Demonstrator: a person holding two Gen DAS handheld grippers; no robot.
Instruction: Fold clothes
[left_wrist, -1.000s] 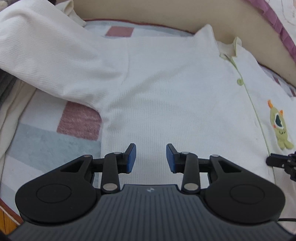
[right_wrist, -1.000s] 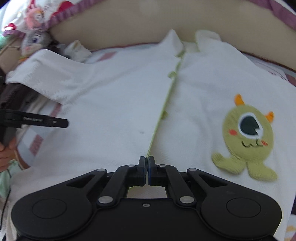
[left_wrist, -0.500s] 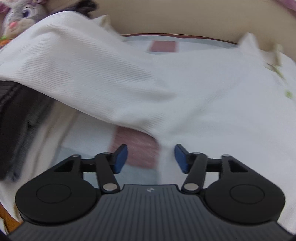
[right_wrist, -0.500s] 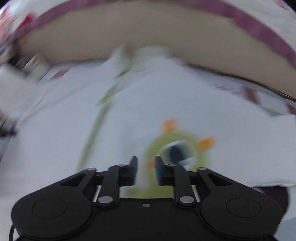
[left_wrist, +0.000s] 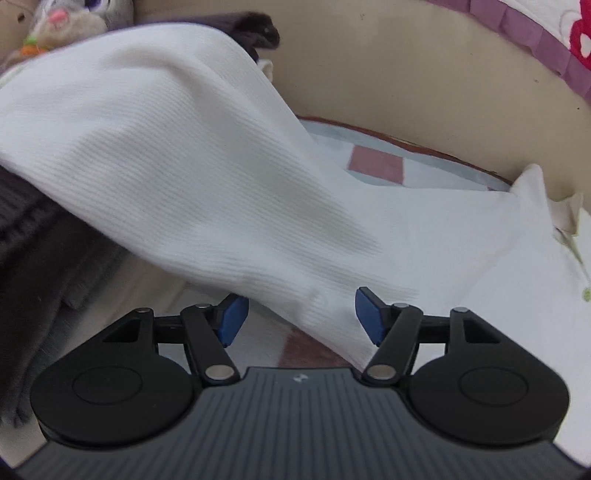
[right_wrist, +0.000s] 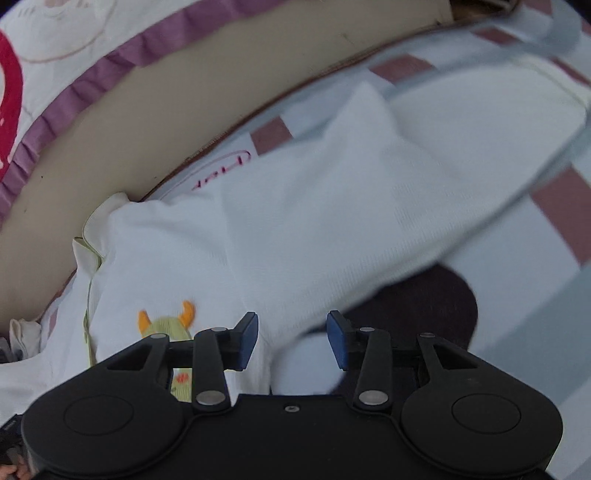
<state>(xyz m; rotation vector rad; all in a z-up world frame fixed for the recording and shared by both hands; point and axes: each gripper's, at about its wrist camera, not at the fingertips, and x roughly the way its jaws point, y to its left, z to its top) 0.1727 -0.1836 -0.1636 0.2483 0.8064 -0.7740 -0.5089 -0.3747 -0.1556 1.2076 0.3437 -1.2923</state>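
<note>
A white ribbed shirt (left_wrist: 461, 236) lies flat on a patchwork cover, collar toward the tan wall. Its one sleeve (left_wrist: 166, 158) stretches up to the left over a dark garment. My left gripper (left_wrist: 301, 319) hovers at that sleeve's armpit, jaws opening, the sleeve's lower edge showing between the blue pads without being pinched. In the right wrist view the other sleeve (right_wrist: 424, 166) runs up to the right, and a green monster patch (right_wrist: 168, 326) shows on the chest. My right gripper (right_wrist: 291, 339) is over that sleeve's armpit, jaws opening, pads not pressing cloth.
A dark knitted garment (left_wrist: 37, 266) lies at the left under the sleeve. A dark round patch (right_wrist: 424, 306) sits below the right sleeve. A tan wall (left_wrist: 424, 92) and a purple-trimmed quilt (right_wrist: 74, 62) border the far side. A plush toy (left_wrist: 66, 22) sits at top left.
Both grippers have spread apart, left toward the left sleeve, right toward the right sleeve. The right gripper went from shut to open; the left jaws widened.
</note>
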